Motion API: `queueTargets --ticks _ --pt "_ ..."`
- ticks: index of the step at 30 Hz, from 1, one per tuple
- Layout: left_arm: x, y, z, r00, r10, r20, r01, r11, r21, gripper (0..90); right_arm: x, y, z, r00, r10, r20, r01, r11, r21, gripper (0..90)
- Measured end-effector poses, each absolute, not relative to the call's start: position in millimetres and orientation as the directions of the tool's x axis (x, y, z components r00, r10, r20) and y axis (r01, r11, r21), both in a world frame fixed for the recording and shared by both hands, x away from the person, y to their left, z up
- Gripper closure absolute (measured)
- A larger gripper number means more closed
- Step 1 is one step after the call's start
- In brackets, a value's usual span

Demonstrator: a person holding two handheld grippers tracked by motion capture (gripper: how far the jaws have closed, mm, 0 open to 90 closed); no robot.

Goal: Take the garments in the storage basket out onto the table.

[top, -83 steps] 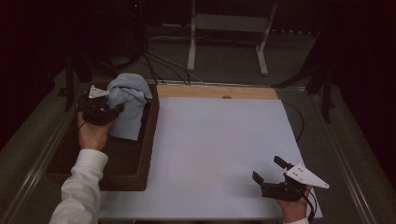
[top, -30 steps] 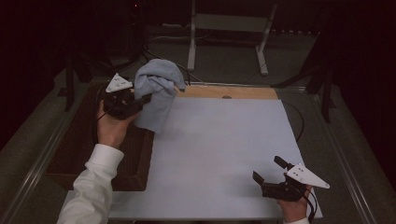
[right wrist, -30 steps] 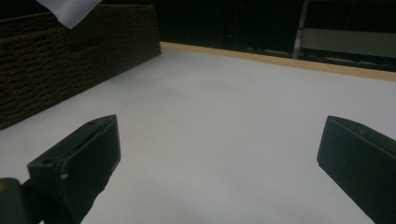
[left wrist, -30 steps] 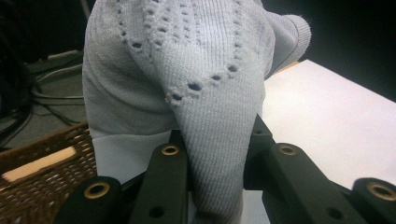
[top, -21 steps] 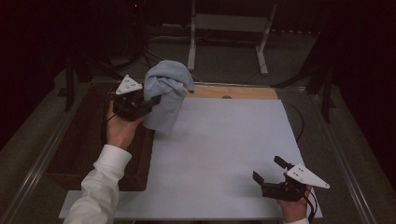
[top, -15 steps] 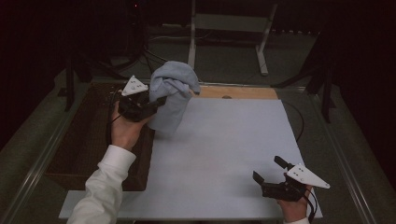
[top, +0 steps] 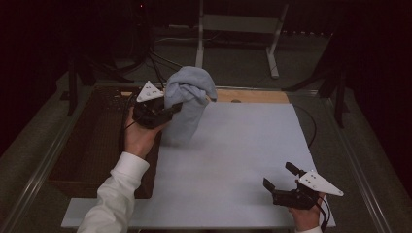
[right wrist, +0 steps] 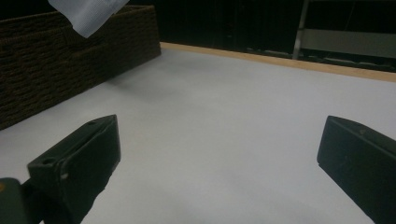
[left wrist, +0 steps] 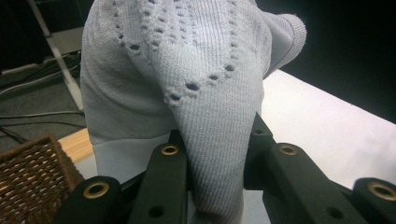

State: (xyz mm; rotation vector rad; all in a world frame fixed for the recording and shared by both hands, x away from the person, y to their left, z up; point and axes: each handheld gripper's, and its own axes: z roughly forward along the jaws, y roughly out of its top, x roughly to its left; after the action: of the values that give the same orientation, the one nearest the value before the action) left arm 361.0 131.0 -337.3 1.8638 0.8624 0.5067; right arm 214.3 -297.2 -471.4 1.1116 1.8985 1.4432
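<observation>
Two hand-held grippers: left (top: 176,108) clamps cloth (top: 187,104) aloft at basket (top: 92,145) edge; right (top: 282,177) agape over bare bench (top: 233,160)

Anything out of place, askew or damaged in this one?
Nothing stands out. The left gripper holds a bunched knit garment above the white mat, beside the wicker basket. The holes in the knit look like its pattern, not damage.
</observation>
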Motion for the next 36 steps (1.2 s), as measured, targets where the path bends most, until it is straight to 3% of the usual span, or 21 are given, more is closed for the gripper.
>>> queueTargets --ticks 36 --pt "349 101 -367 0.705 0.702 -0.103 0.364 -0.234 0.901 76.2 214 -299 -471 -0.536 0.84 0.086 0.303 0.096 0.948 0.0"
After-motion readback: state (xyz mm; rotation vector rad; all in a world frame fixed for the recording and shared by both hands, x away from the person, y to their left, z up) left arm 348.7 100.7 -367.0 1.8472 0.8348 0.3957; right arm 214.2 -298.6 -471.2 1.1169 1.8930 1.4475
